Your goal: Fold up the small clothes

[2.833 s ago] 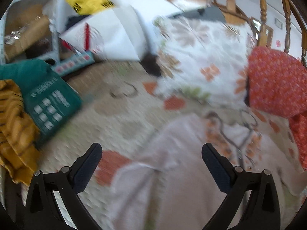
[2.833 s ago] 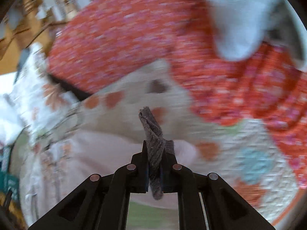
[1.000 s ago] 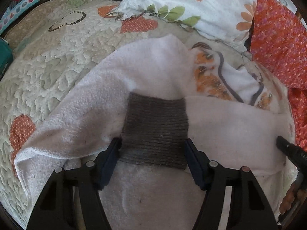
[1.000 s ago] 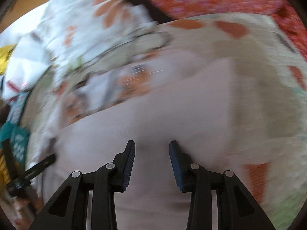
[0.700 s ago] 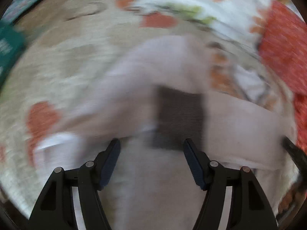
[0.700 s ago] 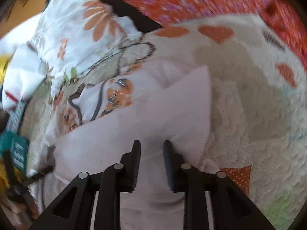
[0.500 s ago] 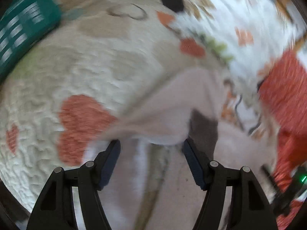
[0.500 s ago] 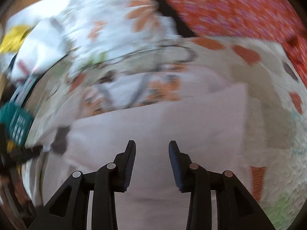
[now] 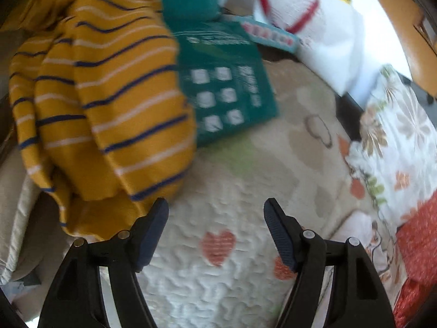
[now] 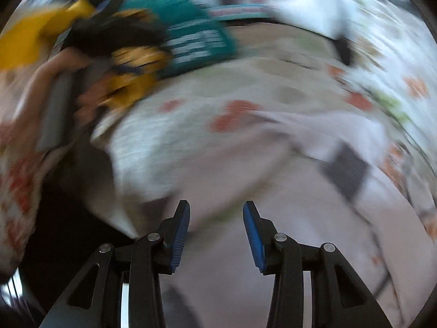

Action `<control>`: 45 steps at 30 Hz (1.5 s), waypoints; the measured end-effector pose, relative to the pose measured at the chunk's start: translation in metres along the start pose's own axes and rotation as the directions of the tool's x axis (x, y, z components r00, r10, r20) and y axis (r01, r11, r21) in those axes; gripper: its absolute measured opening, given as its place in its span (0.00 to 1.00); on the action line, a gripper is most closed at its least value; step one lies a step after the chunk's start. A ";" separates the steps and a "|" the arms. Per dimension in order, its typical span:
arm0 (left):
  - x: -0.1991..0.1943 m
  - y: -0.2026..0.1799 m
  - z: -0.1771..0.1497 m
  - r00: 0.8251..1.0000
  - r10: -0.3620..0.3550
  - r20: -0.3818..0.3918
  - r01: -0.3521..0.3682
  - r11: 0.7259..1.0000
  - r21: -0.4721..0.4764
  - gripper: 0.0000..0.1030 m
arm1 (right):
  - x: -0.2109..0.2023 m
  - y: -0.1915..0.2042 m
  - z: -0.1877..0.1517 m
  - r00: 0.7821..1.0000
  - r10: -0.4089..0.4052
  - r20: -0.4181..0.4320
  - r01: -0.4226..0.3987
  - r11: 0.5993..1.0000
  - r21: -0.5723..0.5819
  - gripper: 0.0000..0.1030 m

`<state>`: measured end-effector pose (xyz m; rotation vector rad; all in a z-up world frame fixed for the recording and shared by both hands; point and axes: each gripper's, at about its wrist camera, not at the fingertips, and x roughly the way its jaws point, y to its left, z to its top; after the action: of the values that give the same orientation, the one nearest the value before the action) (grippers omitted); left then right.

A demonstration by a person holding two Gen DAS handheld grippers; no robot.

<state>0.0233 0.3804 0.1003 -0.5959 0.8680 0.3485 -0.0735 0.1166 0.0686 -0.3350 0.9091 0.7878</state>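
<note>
2 tongs, left (image 9: 215, 216) and right (image 10: 215, 217), just spreading wider, empty above open quilt (image 9: 235, 180).

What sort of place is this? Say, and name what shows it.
Probably a bedroom in a home: a quilted bedspread with hearts, a floral pillow and a striped yellow garment piled on it.

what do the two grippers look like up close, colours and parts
Both are black plastic two-finger grippers with triangular cut-out frames and round silver pivot screws. The left gripper has dark navy ribbed pads. The right gripper has brighter blue ribbed pads. No cables show on either. The hands holding them cannot be made out clearly through the blur.
</note>
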 end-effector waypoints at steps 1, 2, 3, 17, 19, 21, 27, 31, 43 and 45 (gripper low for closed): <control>-0.001 0.005 0.002 1.000 -0.007 -0.004 0.007 1.000 -0.011 0.69 | 0.002 0.011 0.000 1.000 0.011 -0.005 -0.011 0.999 -0.039 0.43; -0.001 0.009 0.003 1.000 -0.015 -0.010 0.015 1.000 -0.022 0.70 | 0.006 0.031 -0.001 0.999 0.027 -0.019 -0.028 0.993 -0.111 0.43; 0.001 0.011 0.005 1.000 -0.020 -0.016 0.020 0.999 -0.029 0.70 | 0.009 0.044 -0.002 0.999 0.029 -0.030 -0.034 0.986 -0.161 0.43; 0.006 0.020 0.001 0.999 -0.034 -0.032 0.031 0.995 -0.091 0.70 | 0.071 0.068 -0.027 0.978 -0.144 -0.149 0.074 0.915 -0.397 0.07; 0.006 0.025 0.002 0.999 -0.026 -0.025 0.023 0.993 -0.115 0.70 | 0.067 0.058 -0.014 0.984 -0.100 -0.148 0.049 0.948 -0.313 0.07; 0.005 0.030 0.002 1.000 -0.017 -0.015 0.015 0.990 -0.141 0.70 | 0.053 0.039 0.003 0.992 -0.055 -0.111 0.032 0.979 -0.199 0.07; 0.004 0.043 0.003 1.000 0.012 0.012 -0.009 0.979 -0.202 0.70 | -0.026 -0.030 0.077 0.988 0.078 0.137 -0.100 0.981 0.165 0.07; 0.006 0.041 0.002 1.000 0.017 0.015 -0.013 0.980 -0.199 0.70 | -0.092 -0.059 0.127 0.918 0.161 0.363 -0.273 0.920 0.282 0.07; 0.018 -0.015 -0.014 1.000 -0.021 -0.013 0.021 0.999 -0.038 0.70 | -0.180 -0.147 0.136 0.824 -0.013 0.566 -0.340 0.788 0.514 0.07; 0.019 -0.033 -0.020 0.999 -0.037 -0.017 0.038 0.999 0.010 0.70 | -0.179 -0.166 0.114 0.850 -0.080 0.520 -0.282 0.765 0.578 0.07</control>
<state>0.0396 0.3434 0.0869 -0.6054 0.8735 0.3051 0.0483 -0.0142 0.2700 0.5334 0.6245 0.5758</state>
